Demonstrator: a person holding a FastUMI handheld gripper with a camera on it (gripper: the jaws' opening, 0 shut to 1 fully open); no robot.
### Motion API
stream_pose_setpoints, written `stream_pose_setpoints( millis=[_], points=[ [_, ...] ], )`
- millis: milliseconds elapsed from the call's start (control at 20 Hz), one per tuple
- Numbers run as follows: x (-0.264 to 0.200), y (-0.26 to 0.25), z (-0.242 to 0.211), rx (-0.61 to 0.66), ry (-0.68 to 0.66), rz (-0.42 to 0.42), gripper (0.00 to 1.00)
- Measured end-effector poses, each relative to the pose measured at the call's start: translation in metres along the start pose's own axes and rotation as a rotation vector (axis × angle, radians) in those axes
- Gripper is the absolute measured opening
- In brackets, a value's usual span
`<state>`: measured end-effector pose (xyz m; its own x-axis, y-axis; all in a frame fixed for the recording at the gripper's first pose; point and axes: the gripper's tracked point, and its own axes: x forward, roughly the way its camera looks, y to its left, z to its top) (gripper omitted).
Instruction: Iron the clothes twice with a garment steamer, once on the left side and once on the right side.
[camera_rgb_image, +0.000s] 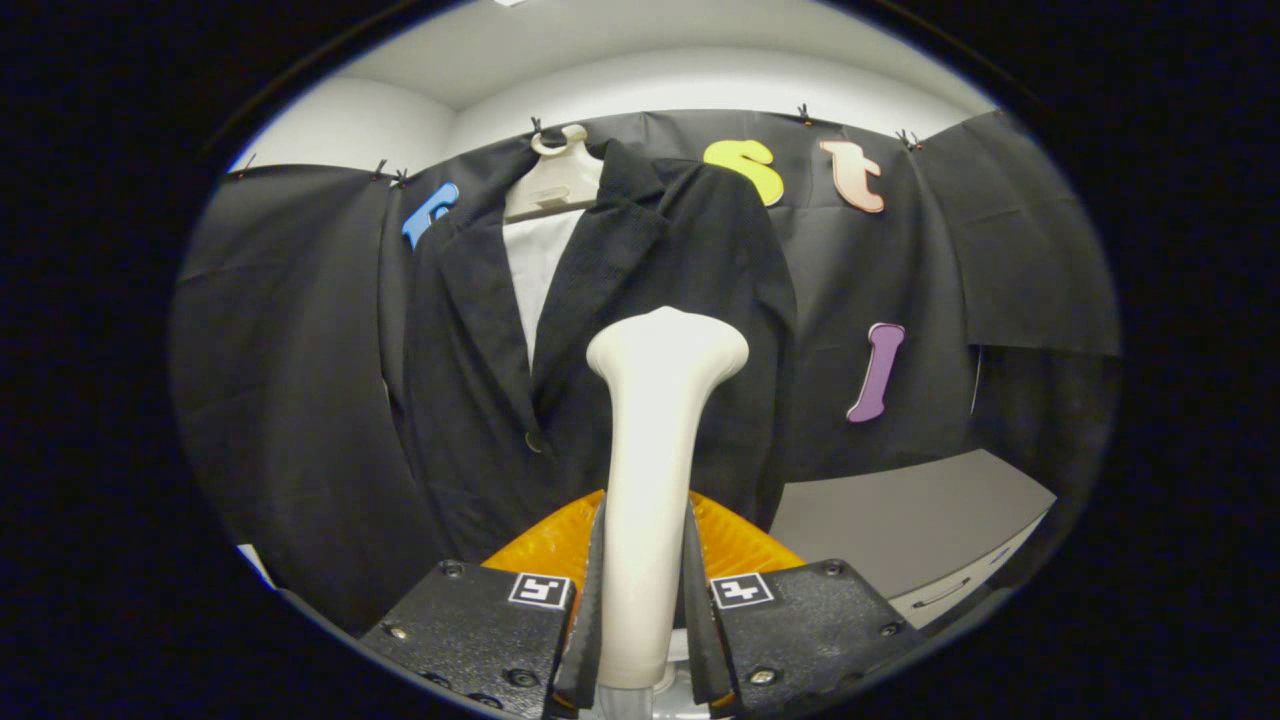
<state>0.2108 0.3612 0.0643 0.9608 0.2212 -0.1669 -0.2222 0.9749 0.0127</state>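
Lower centre of the frame: the claw (645, 610) is clamped on the handle of the garment steamer (655, 470), with one finger pressing on each side of the shaft. The steamer stands upright between the fingers, and its flared head reaches the centre of the frame. Behind the shaft, just above the fingers, an orange ribbed object (740, 545) spreads to both sides; what it is cannot be told.

Lower right: a grey desk (900, 525) with a drawer handle (940, 592) on its front lies beyond the fingers.

Centre to upper centre: a black jacket (480, 400) hangs beyond the steamer head on a pale hanger (555, 180) against the booth wall. The jacket front is buttoned at one point, and a white lining (535, 265) shows between the lapels. The steamer head overlaps the right half of the jacket in the picture; contact cannot be told
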Motion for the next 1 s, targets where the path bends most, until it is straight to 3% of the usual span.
stream_pose_setpoints(
  millis=[1000],
  points=[
    [0.01,-0.004,-0.134,-0.056,0.186,-0.054,0.38]
  ],
)
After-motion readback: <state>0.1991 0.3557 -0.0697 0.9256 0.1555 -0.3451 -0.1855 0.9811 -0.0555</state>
